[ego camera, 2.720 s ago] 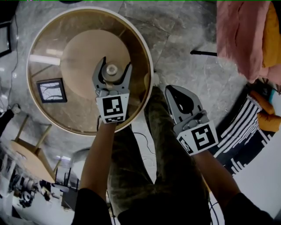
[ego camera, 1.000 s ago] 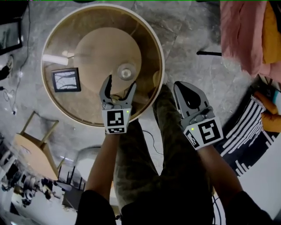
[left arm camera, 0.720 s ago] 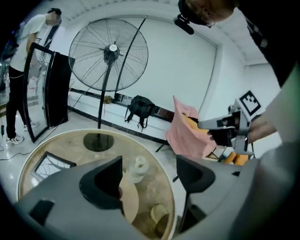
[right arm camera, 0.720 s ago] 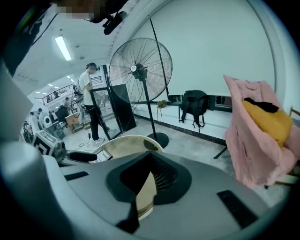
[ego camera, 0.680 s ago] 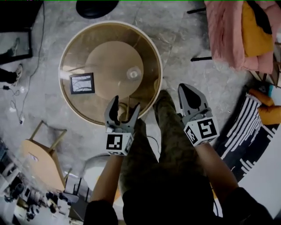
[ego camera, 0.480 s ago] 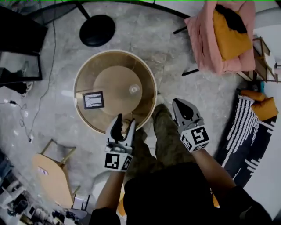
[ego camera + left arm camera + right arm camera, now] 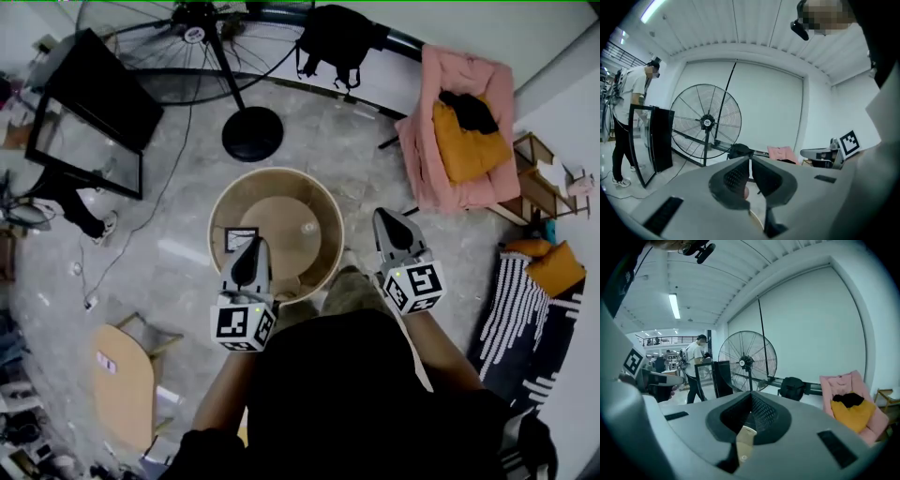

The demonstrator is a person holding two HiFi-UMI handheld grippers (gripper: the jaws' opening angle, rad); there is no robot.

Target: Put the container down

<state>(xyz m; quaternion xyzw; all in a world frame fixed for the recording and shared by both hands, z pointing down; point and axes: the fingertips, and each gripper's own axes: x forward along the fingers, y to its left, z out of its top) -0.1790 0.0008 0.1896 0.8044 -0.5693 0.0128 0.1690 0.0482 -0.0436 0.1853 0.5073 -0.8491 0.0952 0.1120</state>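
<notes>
On the round glass-topped table with a cream rim (image 7: pixel 276 170), the small clear round container (image 7: pixel 308 226) was seen set down toward the right side, well apart from both grippers. A tan wooden disc (image 7: pixel 281 220) showed through the tinted glass, and a small dark-framed picture (image 7: pixel 234 238) lay on the left part of the top.

The left gripper (image 7: pixel 253 243), of smooth grey plastic with black ribbed pads, was held over the table's near edge. Its jaws were pressed together with nothing caught between them, as seen along the left gripper view (image 7: pixel 750 160). The right gripper (image 7: pixel 384 214) was held off the table's right side. Its jaws were likewise closed and empty (image 7: pixel 751 393).

The table stood on a polished grey marble floor (image 7: pixel 178 244). Beyond it a large black wire-cage fan on a round base (image 7: pixel 252 134) was placed, with a black bag (image 7: pixel 339 37) by the white wall. A pink upholstered armchair (image 7: pixel 427 178) held a yellow cushion (image 7: pixel 459 141). A black-framed glass panel (image 7: pixel 89 131) leaned at the left, a pale wooden chair (image 7: pixel 122 375) stood nearer, and a black-and-white striped rug (image 7: pixel 520 319) lay at the right. A ribbed white ceiling (image 7: pixel 740 23) was seen overhead.
</notes>
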